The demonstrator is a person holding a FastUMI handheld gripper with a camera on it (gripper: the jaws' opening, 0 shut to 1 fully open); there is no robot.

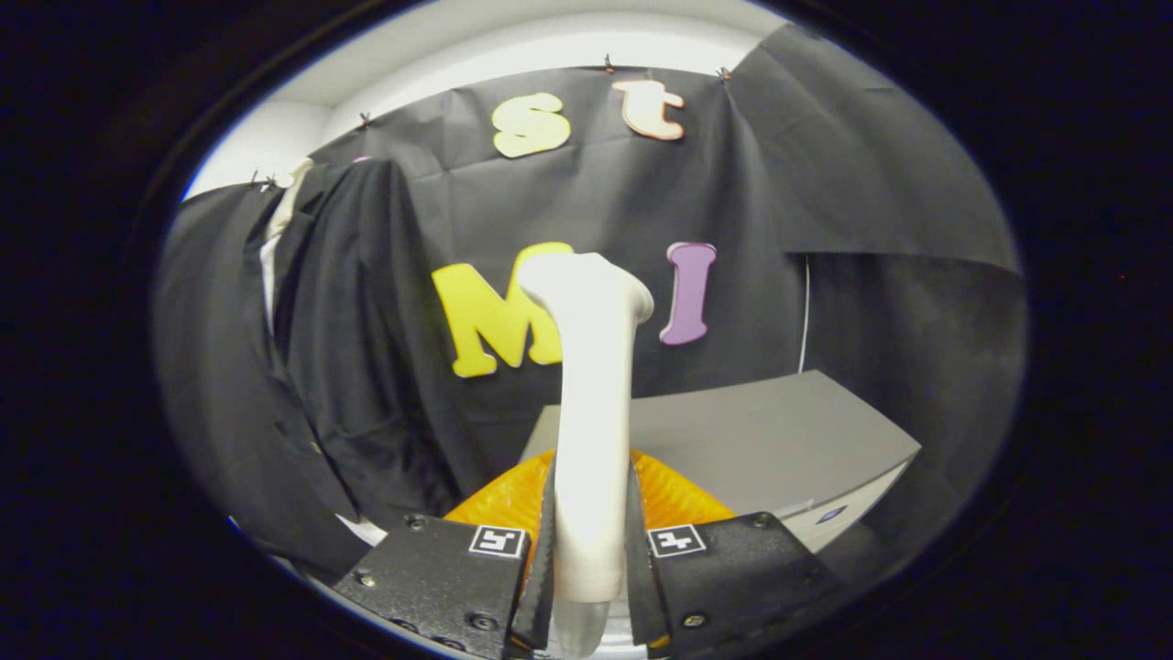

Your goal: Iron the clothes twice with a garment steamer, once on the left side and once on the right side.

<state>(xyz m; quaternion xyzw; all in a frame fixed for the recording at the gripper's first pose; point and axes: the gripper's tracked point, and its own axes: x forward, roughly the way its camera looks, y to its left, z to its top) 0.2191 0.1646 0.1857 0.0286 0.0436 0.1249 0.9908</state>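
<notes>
My gripper [588,550] is shut on the white garment steamer [591,394], both black fingers [548,541] pressing its handle from either side. The steamer stands upright between the fingers, its flared head up and turned toward the right. A black jacket [312,367] with a white collar lining hangs to the left of the steamer, some way beyond the fingers. The steamer head is apart from the jacket and does not touch it.
A grey table [779,440] stands ahead and to the right, against the black cloth wall. An orange ribbed object [499,500] lies just behind the fingers, below the steamer. A thin white cord [806,312] runs down the wall at the right.
</notes>
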